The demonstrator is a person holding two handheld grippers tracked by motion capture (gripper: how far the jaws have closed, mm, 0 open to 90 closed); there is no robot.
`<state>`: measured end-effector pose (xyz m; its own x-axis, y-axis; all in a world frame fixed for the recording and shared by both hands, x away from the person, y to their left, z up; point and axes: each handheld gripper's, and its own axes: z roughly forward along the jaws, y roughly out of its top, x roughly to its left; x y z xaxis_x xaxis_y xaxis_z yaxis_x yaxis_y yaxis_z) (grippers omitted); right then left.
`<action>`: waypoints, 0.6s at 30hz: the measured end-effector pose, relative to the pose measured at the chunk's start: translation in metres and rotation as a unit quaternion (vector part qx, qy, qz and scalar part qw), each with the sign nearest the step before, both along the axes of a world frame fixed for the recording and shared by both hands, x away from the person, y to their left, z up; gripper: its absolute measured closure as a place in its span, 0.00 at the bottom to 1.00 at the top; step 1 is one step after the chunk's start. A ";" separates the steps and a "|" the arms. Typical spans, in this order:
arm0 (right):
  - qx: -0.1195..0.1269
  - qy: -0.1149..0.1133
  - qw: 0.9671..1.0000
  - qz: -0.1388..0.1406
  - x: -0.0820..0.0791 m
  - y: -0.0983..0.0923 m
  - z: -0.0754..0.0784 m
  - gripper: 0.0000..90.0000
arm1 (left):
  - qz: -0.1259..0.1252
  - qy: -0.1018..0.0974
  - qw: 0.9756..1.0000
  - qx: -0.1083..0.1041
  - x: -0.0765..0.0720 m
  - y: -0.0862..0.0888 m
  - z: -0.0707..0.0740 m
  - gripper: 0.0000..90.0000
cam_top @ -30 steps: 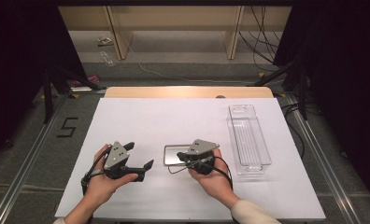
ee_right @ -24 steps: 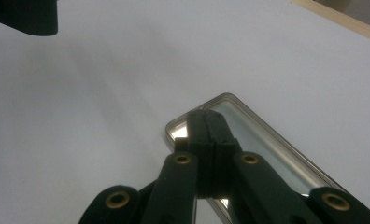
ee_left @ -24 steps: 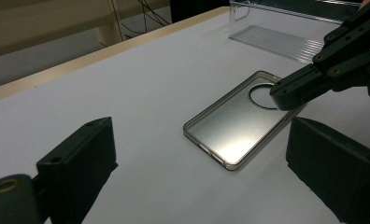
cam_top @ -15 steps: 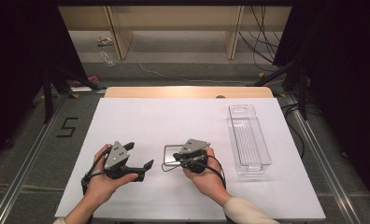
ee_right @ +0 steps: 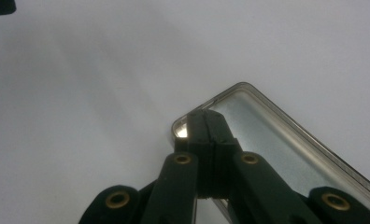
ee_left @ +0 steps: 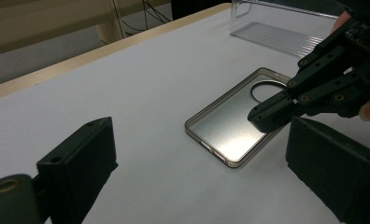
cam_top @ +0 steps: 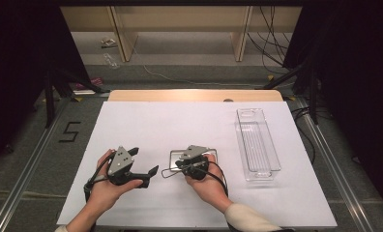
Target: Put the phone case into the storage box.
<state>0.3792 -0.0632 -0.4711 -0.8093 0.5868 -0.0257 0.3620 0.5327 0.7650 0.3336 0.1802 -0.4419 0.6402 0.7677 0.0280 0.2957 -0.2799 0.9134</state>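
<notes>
High view: white table sheet, person's forearms enter from the bottom edge. Left gripper sits lower left of centre, jaws spread wide, nothing between them, resting just above the sheet. Right gripper is at lower centre, over the clear phone case, which lies flat on the sheet just below mid-frame. Clear plastic tray stands at right, well apart from the case, looks unfilled.

Left gripper view: own two jaws rise wide apart from the bottom corners, holding nothing. Phone case lies flat at centre right, inner side up, round camera cutout toward the upper right. Right gripper comes in from the right edge, tips closed and down on the case's near long edge. Tray at the top right.

Right gripper view: jaws pressed together, tips meeting right at the case's corner rim; whether rim is pinched between them or only touched, cannot tell.

Judged step: getting hold of the case edge, pickup not yet secured. Next move likely needs the jaws to part slightly, straddle the rim, pinch, then lift toward the tray; left gripper could steady the far side.
</notes>
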 end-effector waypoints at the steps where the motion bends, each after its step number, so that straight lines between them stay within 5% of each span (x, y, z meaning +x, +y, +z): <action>1: 0.000 0.000 1.000 0.000 0.000 0.000 0.000 1.00 | 0.002 0.001 1.000 -0.001 0.000 0.000 0.000 0.09; 18: -0.011 0.018 1.000 -0.014 0.009 0.011 -0.010 1.00 | 0.002 0.000 1.000 0.006 0.000 0.001 -0.001 0.09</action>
<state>0.3881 -0.0517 -0.4814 -0.7936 0.6084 -0.0098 0.4035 0.5383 0.7399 0.3335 0.1808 -0.4425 0.6368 0.7701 0.0372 0.2966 -0.2893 0.9101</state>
